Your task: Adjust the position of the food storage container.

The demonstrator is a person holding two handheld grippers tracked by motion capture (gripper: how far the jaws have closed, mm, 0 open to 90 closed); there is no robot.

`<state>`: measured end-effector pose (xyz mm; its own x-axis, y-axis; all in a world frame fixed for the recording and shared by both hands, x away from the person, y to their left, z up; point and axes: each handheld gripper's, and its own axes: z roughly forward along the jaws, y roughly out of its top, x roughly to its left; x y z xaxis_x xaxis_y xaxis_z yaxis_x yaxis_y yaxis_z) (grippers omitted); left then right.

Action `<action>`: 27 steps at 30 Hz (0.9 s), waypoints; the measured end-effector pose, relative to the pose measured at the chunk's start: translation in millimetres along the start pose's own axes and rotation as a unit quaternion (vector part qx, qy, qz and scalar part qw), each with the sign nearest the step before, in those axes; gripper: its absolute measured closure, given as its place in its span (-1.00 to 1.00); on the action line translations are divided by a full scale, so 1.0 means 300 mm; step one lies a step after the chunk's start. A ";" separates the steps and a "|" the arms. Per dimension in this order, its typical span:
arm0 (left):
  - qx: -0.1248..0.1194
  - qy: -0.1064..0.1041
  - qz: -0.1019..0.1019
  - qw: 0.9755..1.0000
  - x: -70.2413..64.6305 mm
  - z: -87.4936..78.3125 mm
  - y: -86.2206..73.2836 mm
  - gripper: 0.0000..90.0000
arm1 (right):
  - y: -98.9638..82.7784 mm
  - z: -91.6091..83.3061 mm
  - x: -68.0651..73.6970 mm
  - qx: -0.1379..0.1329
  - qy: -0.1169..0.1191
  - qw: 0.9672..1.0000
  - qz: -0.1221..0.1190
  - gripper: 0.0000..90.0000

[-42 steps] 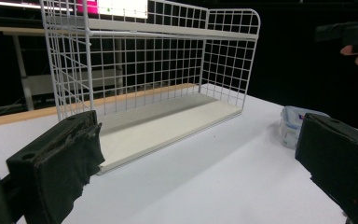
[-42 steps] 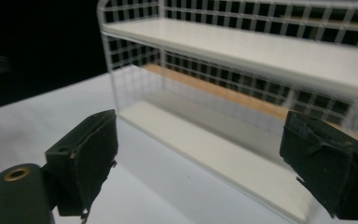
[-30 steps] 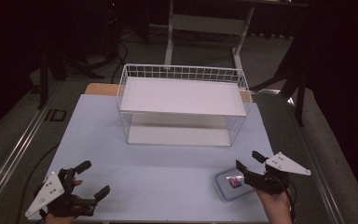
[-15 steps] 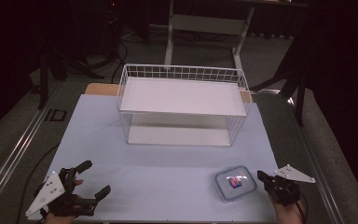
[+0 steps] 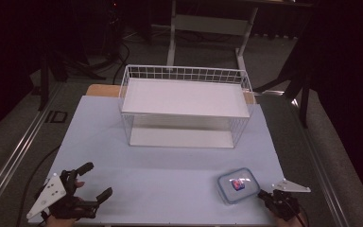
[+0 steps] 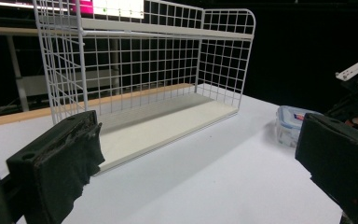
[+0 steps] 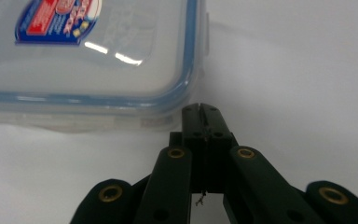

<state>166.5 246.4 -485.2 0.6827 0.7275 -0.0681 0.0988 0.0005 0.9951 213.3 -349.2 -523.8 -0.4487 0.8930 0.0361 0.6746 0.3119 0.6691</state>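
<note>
In the high view, the plastic container, clear with a blue-rimmed lid and a coloured label, sits near the front right corner of the pale desk, well apart from the white wire rack at the back. The right gripper lies low just beside the container's near right corner, while the left gripper rests at the front left with its fingers spread wide, holding nothing. The left gripper view looks between those parted fingers across the desk to the rack, with the container far off to the right. In the right gripper view, the right gripper has its fingers pressed together, nothing between them, their tip almost at the lower edge of the container by its corner; whether they touch it I cannot tell. The step looks like closing in on the container, either to nudge it or to take it. Done well, a nudge would go low and square against the wall, not the rounded corner, so the box slides without spinning; a grasp would first need the fingers opened wider than the lid's rim.
</note>
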 end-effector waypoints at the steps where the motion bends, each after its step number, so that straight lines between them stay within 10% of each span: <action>1: 0.000 0.000 0.000 1.000 0.000 -0.001 0.000 -0.98 | 0.002 0.001 0.004 0.000 0.004 1.000 -0.001 1.00; 10: 0.002 0.000 0.000 1.000 0.002 0.001 -0.001 -0.98 | 0.037 0.023 0.056 0.005 0.049 0.999 -0.019 1.00; 18: 0.003 0.000 -0.002 1.000 0.005 0.000 -0.002 -0.98 | 0.073 0.058 0.030 0.012 0.022 1.000 -0.017 1.00; 27: 0.003 0.002 -0.002 1.000 0.005 0.002 -0.002 -0.98 | 0.095 0.089 0.082 0.021 0.065 0.997 -0.020 1.00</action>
<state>167.8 247.1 -485.9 0.6799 0.7298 -0.0713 0.1055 -0.0011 0.9944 237.3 -309.8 -523.7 -0.5452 0.8313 0.1080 0.6779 0.3614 0.6402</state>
